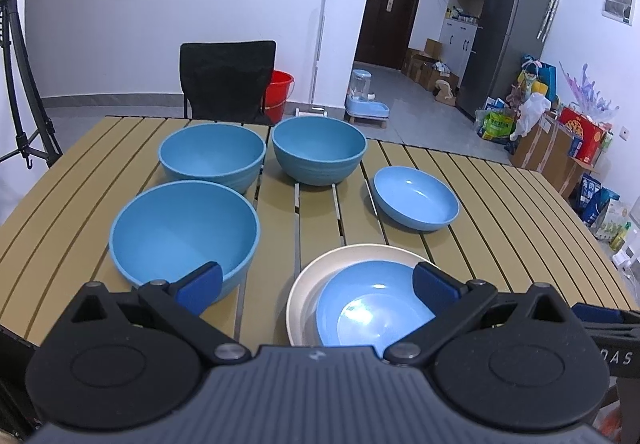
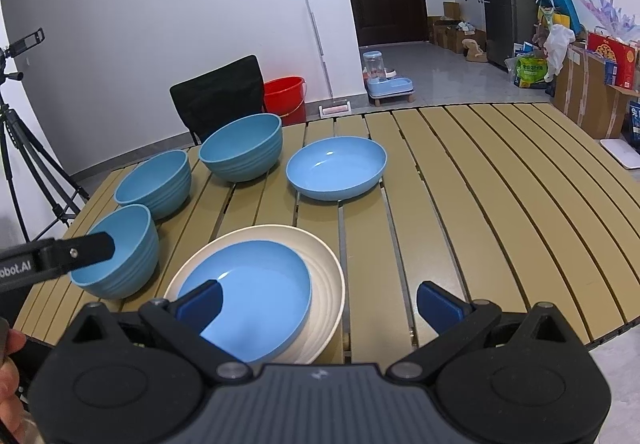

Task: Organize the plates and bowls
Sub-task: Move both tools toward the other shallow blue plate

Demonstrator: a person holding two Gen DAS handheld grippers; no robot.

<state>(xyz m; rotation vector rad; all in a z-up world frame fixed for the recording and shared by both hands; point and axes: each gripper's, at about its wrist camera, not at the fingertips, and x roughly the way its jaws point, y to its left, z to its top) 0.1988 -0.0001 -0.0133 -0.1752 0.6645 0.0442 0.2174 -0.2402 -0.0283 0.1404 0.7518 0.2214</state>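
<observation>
Slatted table (image 1: 500, 204), slats running near-to-far. On it, all dishes upright w/ openings up, round so no long axis to speak of. 3 deep blue bowls on the left side: near-left bowl (image 1: 184, 232), far-left bowl (image 1: 212, 156), far-centre bowl (image 1: 319, 150), each apart from the others. Shallow blue plate (image 1: 416, 198) sits alone, right of far-centre bowl. Near centre: cream plate (image 1: 308, 284) w/ a 2nd blue plate (image 1: 372, 304) nested inside it, off-centre toward the right in the left wrist view.

Left gripper (image 1: 316, 286): fingers spread wide, holding nothing, hovering over the gap btwn near-left bowl and the stacked pair. Right gripper (image 2: 318, 304): also spread wide, empty, above the near edge of the cream plate (image 2: 320, 276). Left gripper's finger (image 2: 92, 246) shows over near-left bowl's rim in right wrist view.
</observation>
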